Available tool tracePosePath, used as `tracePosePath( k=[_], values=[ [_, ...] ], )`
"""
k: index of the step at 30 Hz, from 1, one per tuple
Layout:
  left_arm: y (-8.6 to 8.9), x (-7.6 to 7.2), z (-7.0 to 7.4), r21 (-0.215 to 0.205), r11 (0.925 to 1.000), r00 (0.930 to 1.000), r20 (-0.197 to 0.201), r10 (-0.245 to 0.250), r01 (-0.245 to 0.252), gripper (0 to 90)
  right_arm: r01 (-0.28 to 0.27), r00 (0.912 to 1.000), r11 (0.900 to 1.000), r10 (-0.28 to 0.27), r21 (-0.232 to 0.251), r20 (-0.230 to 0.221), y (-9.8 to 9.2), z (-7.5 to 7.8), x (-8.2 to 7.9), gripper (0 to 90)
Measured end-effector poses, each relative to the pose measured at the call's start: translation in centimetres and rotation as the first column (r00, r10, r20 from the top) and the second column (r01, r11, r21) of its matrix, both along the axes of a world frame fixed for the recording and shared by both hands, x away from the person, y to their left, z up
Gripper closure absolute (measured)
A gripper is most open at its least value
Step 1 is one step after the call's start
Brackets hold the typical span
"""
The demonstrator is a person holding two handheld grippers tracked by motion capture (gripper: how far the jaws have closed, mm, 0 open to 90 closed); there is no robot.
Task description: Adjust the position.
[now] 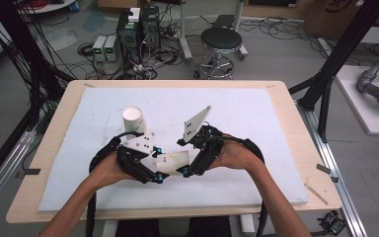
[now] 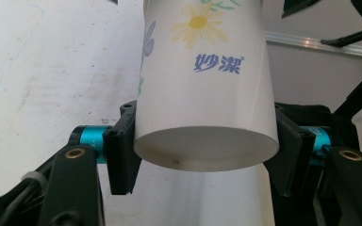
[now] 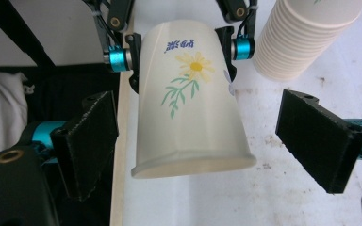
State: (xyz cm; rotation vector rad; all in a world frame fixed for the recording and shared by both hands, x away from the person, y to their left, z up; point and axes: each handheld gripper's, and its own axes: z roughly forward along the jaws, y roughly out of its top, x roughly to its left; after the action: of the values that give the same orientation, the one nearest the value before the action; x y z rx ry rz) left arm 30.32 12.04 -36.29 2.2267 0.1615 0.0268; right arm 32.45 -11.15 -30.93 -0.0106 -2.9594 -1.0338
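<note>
A white paper cup (image 1: 172,162) with a yellow daisy print lies level between my two grippers over the front middle of the table. My left gripper (image 1: 159,165) is shut on the cup's base end (image 2: 207,94), one jaw pressed to each side. In the right gripper view the cup's open rim (image 3: 193,165) points toward the camera. My right gripper (image 3: 202,141) is open, its black pads (image 3: 318,141) standing apart on either side of the rim without touching it. The left gripper's fingers (image 3: 133,66) clamp the far end.
An upside-down stack of paper cups (image 1: 133,120) stands just behind the left gripper, also near in the right gripper view (image 3: 311,37). A white mat (image 1: 256,113) covers the wooden table (image 1: 54,128). A stool (image 1: 221,42) and computer boxes (image 1: 138,29) stand on the floor beyond.
</note>
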Motion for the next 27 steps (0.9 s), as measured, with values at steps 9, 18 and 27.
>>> tracePosePath(
  k=[9,18,27],
  values=[
    [1.1,-0.3,-1.2,-0.097,0.995,0.9996,-0.017,0.024,-0.025,37.2,0.027,0.9996,0.996,-0.027,0.087,0.006,-1.5,-0.1,0.0,13.8],
    [2.2,-0.7,-1.7,-0.272,0.9614,0.9988,0.005,0.048,-0.045,37.0,0.071,0.9971,0.963,-0.076,0.258,0.007,-3.7,-0.2,-0.4,13.9],
    [3.2,-0.9,-2.7,-0.453,0.8891,0.9979,-0.011,0.064,-0.062,37.1,0.127,0.9908,0.882,-0.135,0.453,-0.014,-5.8,-1.8,-1.1,13.9]
  ],
)
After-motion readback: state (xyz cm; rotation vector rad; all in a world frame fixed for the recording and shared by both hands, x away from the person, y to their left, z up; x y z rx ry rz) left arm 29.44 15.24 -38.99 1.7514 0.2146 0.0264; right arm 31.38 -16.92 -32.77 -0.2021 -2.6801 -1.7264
